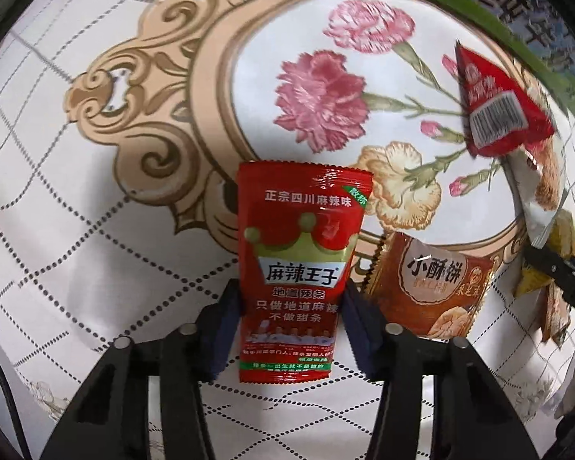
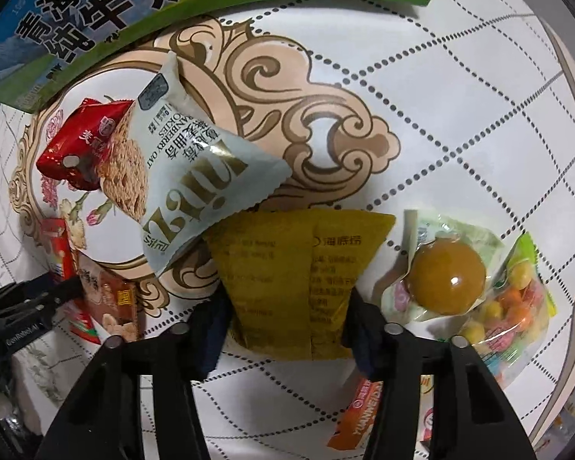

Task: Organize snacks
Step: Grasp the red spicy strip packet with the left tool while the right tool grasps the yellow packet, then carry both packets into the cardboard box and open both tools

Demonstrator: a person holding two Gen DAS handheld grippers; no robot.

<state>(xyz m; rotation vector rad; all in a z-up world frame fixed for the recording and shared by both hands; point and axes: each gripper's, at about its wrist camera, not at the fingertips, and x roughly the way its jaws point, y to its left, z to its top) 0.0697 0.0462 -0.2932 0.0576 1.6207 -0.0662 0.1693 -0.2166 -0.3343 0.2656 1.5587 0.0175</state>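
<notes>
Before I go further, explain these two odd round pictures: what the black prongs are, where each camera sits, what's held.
No robot here: a person carries a hand-held gripper in each hand, with a fisheye camera looking along its two black fingers. In the left-wrist view, the left gripper pinches a red spicy-strip packet. In the right-wrist view, the right gripper is closed on a yellow packet. On the flowered tablecloth lie a pale cookie packet, a jelly cup and a milk carton.
</notes>
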